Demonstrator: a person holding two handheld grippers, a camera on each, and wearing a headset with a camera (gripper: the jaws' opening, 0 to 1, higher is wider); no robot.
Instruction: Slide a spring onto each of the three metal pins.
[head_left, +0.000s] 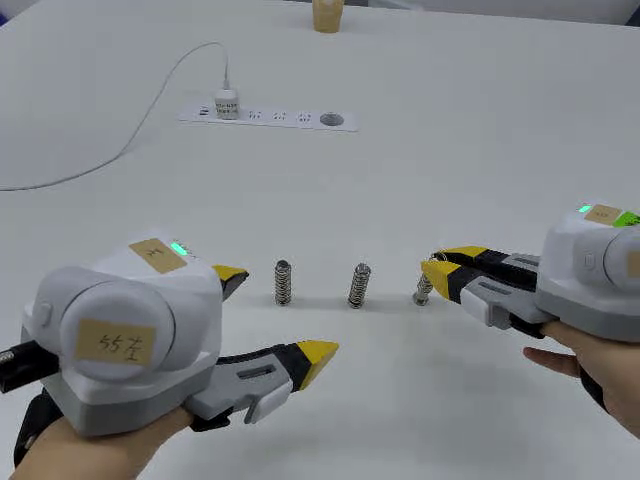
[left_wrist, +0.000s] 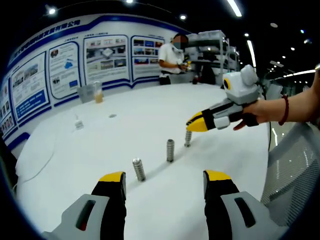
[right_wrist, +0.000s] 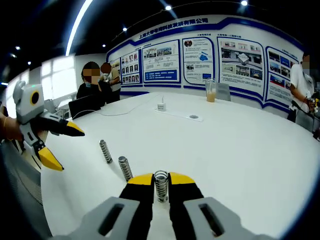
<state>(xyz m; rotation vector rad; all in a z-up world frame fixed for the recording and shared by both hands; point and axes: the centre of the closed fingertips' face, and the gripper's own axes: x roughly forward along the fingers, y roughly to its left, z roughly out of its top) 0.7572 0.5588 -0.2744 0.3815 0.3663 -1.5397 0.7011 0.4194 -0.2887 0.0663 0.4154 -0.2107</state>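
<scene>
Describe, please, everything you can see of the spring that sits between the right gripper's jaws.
The spring is a short coil of silvery metal wire, turns closely stacked, top ring open. It stands roughly upright on the white table, at the end of a row with the middle spring and the far spring. The right gripper is shut on it, one yellow-tipped jaw against each side.
</scene>
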